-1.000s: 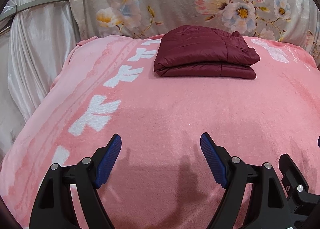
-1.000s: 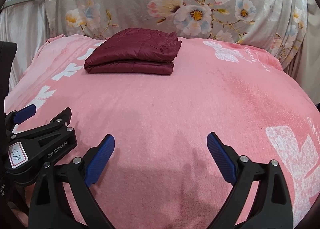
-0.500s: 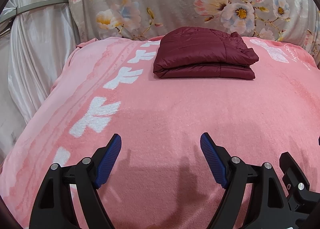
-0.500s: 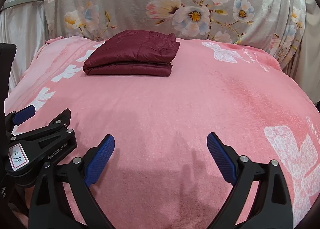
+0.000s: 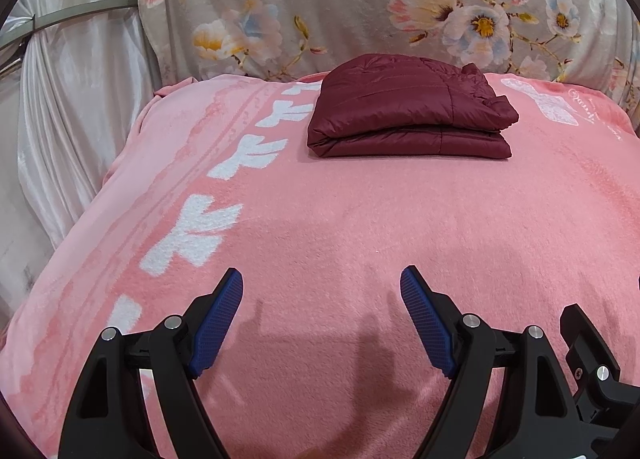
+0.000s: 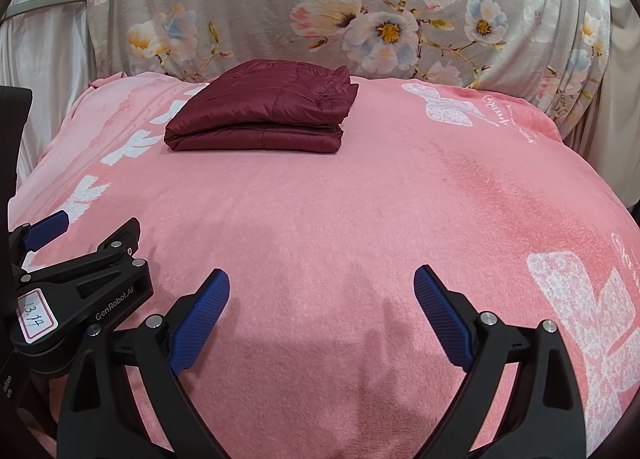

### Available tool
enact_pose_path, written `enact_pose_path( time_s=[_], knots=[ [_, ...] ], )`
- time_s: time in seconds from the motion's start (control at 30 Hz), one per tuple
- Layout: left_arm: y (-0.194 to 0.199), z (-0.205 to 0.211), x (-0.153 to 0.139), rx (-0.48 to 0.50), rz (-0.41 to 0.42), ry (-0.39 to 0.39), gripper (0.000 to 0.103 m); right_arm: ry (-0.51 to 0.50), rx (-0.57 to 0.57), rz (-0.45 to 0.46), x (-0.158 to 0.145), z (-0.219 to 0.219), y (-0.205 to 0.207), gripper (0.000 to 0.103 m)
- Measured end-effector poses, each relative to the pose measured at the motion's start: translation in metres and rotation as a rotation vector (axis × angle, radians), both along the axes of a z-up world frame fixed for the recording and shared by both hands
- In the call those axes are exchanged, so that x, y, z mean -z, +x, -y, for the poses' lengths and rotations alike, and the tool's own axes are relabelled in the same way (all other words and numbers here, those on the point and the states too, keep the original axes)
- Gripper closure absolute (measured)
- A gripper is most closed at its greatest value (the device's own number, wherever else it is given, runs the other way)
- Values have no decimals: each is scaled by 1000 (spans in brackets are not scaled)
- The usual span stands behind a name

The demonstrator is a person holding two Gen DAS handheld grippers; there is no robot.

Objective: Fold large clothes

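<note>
Left gripper and right gripper both spread wide, nothing between the jaws. Folded maroon puffer jacket at 12 o'clock, well apart, on pink blanket. Likely light, puffy, slick; grab the stacked edges.

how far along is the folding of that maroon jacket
Done: the maroon jacket lies folded into a compact, layered rectangle at the far end of the pink blanket, before the floral cushion.
In hand: nothing. The left gripper and right gripper hover open over bare blanket, well short of the jacket.
Left: no other unfolded garment shows in either view, so the job looks essentially finished.
</note>
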State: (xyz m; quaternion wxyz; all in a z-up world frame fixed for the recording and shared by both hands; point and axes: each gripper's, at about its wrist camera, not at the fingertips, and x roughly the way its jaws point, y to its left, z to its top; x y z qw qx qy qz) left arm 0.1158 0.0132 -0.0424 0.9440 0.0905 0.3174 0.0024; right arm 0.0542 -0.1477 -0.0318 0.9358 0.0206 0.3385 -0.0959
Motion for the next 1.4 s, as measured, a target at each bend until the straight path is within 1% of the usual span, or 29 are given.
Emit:
enact_pose_path(
  time_s=[0.37,1.1,1.4],
  knots=[
    [-2,1,-1,-1,5,5,26,0,-1,0,0,0,0,12],
    [-2,1,-1,0,7,5,26,-1,-5,1,0,2,0,12],
    [-2,3,-1,-3,8,16,29,-2,-4,0,-1,3,-1,12]
  ],
)
